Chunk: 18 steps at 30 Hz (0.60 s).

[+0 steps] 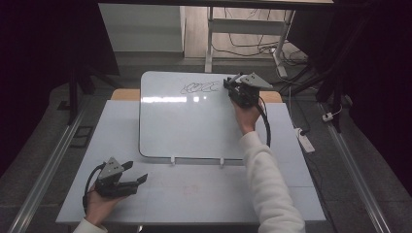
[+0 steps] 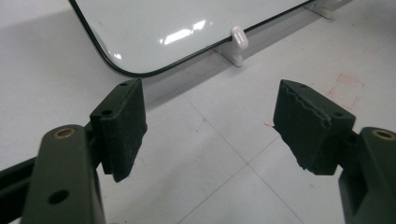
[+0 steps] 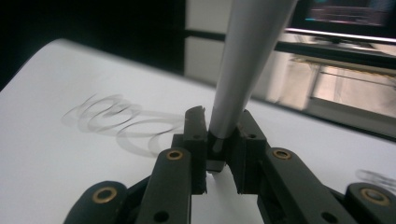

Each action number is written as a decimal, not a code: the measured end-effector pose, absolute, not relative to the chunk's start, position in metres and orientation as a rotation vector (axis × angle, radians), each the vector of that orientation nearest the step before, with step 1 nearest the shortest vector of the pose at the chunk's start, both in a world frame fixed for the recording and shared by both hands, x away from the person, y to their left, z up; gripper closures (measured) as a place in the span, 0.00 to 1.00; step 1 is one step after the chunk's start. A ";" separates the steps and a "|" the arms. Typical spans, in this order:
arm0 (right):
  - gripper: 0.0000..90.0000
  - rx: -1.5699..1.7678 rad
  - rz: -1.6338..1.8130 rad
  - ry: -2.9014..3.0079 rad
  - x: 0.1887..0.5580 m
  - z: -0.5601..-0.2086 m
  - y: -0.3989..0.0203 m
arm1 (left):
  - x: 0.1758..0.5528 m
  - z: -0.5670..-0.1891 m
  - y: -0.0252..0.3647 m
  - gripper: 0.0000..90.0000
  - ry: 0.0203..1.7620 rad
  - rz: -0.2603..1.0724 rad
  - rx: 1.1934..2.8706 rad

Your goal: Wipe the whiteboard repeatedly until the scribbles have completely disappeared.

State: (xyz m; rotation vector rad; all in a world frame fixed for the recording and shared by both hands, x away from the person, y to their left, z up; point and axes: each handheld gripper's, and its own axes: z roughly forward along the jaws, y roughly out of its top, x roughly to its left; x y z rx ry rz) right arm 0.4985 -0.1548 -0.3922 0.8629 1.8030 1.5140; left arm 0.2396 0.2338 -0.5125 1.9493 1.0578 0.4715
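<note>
- A glossy white whiteboard (image 1: 187,124) with rounded corners lies on the pale bench (image 1: 204,194), carrying looping scribbles (image 1: 199,88).
- The right claw (image 3: 218,142) is clenched on a smooth grey marker (image 3: 243,60).
- The left claw (image 2: 210,130) rests low, spread wide.

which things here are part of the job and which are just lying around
In use: whiteboard, scribble, marker clamped in the right gripper.
Lying about: power strip, floor cables; the left gripper is idle, open.

Dim, dark edges; glare on whiteboard (image 1: 189,121); right gripper view blurred
</note>
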 end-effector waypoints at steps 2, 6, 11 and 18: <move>0.87 0.855 1.504 1.807 0.497 -0.393 -0.152 | 0.240 -0.513 0.234 0.29 1.057 0.472 1.950; 0.87 0.727 1.447 1.900 0.487 -0.401 -0.136 | 0.241 -0.513 0.234 0.29 1.059 0.468 1.953; 0.87 0.860 1.498 1.811 0.490 -0.399 -0.151 | 0.240 -0.512 0.234 0.29 1.057 0.473 1.947; 0.87 0.831 1.506 1.817 0.500 -0.391 -0.140 | 0.240 -0.512 0.233 0.29 1.056 0.472 1.948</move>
